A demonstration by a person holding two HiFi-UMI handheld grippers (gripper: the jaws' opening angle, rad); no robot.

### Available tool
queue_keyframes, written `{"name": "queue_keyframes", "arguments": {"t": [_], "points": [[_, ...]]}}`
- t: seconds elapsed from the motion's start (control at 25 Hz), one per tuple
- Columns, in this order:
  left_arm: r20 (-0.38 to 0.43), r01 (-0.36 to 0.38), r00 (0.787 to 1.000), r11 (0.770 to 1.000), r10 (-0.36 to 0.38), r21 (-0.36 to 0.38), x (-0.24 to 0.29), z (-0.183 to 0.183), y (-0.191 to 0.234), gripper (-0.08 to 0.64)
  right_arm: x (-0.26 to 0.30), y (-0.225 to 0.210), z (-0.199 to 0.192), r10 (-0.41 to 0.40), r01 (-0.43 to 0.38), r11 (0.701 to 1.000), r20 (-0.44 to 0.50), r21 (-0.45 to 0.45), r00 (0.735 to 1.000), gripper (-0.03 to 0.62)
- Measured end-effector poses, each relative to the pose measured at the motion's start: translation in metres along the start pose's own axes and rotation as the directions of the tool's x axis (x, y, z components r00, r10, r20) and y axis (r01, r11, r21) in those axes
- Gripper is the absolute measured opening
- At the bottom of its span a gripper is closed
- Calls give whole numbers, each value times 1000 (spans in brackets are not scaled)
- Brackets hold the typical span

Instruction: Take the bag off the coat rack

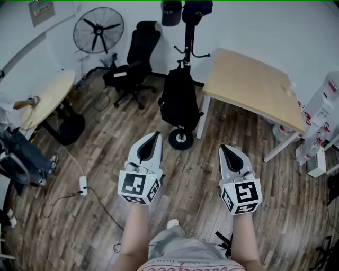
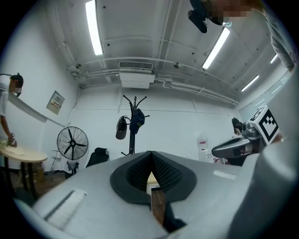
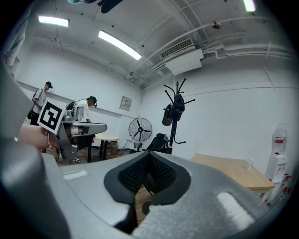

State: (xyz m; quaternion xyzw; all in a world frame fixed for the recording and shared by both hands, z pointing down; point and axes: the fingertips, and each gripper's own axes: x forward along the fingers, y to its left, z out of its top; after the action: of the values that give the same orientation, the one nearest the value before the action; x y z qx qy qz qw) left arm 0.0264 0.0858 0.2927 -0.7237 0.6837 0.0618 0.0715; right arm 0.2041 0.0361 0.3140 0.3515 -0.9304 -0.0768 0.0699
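1. Bag (image 1: 180, 100): a black backpack hanging on the coat rack (image 1: 188, 39), on the side facing me. Its top end is up at the lower hooks and its bottom end is nearest the rack's round base (image 1: 181, 139). The long axis runs along the pole, so it hangs upright.
2. The rack stands on the wood floor (image 1: 106, 174), between the black office chair (image 1: 135, 58) and the corner of the wooden table (image 1: 254, 84). Two dark caps (image 1: 171, 13) sit on the top hooks.
3. Left gripper (image 1: 155, 134): jaws fully together, pads meeting in the left gripper view, nothing between them. The tip points toward the rack and touches neither the bag nor the base.
4. Right gripper (image 1: 223, 147): jaws also pressed together and empty in the right gripper view. The tip points the same way, to the right of the base and well clear of the bag.
5. I hold both grippers side by side in front of me, with the rack roughly centred ahead of the gap between them.
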Motion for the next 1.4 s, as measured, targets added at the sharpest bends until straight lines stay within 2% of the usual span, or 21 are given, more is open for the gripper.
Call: {"name": "queue_keyframes", "arguments": {"t": [0.28, 0.56, 0.72, 1.04, 1.24, 1.4], "points": [[14, 48, 999, 999, -48, -25, 31, -3, 39, 15, 52, 12, 12, 11, -11, 998, 3, -60, 1000, 2], [7, 46, 999, 996, -46, -80, 39, -14, 63, 15, 78, 18, 9, 17, -18, 997, -6, -74, 1000, 2], [-10, 60, 998, 996, -61, -72, 50, -21, 66, 15, 92, 12, 8, -8, 8, 997, -4, -78, 1000, 2], [-9, 115, 993, 988, -116, -104, 89, -31, 77, 17, 129, -14, -3, -47, 48, 999, 10, -22, 999, 1], [-40, 132, 990, 988, -136, -78, 127, -42, 93, 17, 166, -36, -5, -63, 62, 998, 42, 29, 997, 0], [-66, 153, 985, 986, -158, -70, 163, -55, 111, 17, 208, -49, -14, -58, 57, 998, 27, 40, 998, 2]]}}
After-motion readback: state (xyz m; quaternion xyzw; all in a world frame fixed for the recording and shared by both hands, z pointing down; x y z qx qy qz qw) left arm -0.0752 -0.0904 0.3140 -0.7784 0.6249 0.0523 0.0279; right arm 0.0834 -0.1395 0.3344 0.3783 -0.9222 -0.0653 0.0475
